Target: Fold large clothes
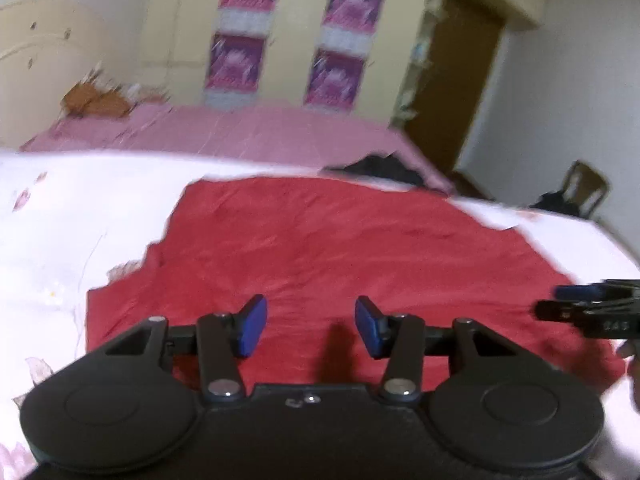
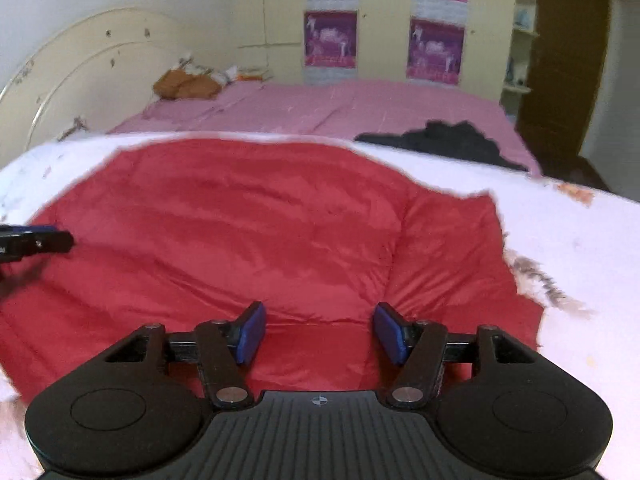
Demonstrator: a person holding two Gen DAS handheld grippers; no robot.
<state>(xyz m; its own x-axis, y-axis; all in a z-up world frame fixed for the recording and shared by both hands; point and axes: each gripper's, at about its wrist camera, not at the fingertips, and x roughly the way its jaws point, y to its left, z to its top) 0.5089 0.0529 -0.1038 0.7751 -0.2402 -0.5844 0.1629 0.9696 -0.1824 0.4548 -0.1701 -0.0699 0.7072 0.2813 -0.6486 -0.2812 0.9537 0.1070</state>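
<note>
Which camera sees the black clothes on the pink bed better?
The right wrist view: the black clothes appear larger and sharper there, lying on the pink bed beyond the red garment. The left wrist view shows them only as a small, blurred dark heap.

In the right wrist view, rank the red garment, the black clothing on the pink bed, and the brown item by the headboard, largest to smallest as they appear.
1. red garment, by far the largest, though also nearest the camera.
2. black clothing.
3. brown item, smallest, but farthest away, so its true size is unsure.
</note>
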